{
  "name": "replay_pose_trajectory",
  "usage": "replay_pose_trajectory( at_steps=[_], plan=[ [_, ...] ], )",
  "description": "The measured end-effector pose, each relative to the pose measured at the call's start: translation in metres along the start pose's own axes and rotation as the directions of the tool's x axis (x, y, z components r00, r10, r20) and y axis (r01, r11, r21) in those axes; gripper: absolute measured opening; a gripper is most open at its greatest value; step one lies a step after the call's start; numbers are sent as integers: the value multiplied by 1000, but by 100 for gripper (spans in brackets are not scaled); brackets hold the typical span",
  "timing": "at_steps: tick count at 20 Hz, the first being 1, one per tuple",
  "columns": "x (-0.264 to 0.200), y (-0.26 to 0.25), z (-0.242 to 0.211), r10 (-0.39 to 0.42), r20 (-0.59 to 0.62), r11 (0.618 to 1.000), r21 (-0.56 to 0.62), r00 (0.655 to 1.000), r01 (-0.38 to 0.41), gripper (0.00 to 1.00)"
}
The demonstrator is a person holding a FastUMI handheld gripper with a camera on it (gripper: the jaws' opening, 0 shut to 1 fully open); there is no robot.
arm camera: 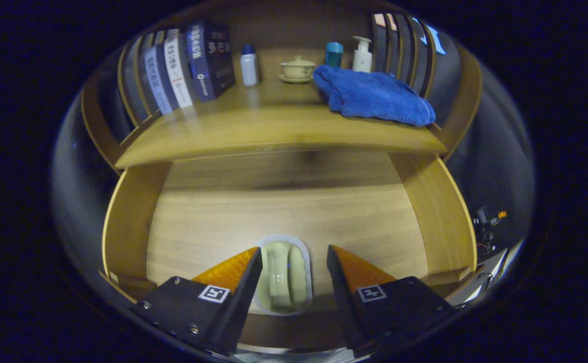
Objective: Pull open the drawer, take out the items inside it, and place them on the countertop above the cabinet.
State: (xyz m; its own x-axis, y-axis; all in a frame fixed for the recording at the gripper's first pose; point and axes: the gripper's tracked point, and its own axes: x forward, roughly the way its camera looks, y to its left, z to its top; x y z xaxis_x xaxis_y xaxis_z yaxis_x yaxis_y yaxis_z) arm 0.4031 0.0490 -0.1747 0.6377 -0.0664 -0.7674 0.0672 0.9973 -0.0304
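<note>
Both tongs [294, 262] apart, flanking dispenser [285, 275]

Blurring across the drawer [284, 222] floor and back wall, grain smeared. Hiding the near end of the pale item [284, 275] behind the drawer's front edge, between the spread fingers of the gripper [294, 264]; identity not determinable. Rendering book [208, 58] spine text too small to resolve.

The gripper [294, 262] hung with fingers spread over the open drawer [284, 222], a pale green item [285, 275] lying between them, untouched.
</note>
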Motion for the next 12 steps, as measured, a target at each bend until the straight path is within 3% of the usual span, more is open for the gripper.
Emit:
replay_pose_trajectory(
  at_steps=[4,8,10,12],
  plan=[
    [4,7,-6,41,-42,998,39,998,-39,53],
    [4,22,-13,86,-47,996,9,995,-86,55],
    [8,18,-21,66,-62,998,14,996,-66,41],
    [6,27,-24,111,-72,993,32,991,-109,26]
  ],
)
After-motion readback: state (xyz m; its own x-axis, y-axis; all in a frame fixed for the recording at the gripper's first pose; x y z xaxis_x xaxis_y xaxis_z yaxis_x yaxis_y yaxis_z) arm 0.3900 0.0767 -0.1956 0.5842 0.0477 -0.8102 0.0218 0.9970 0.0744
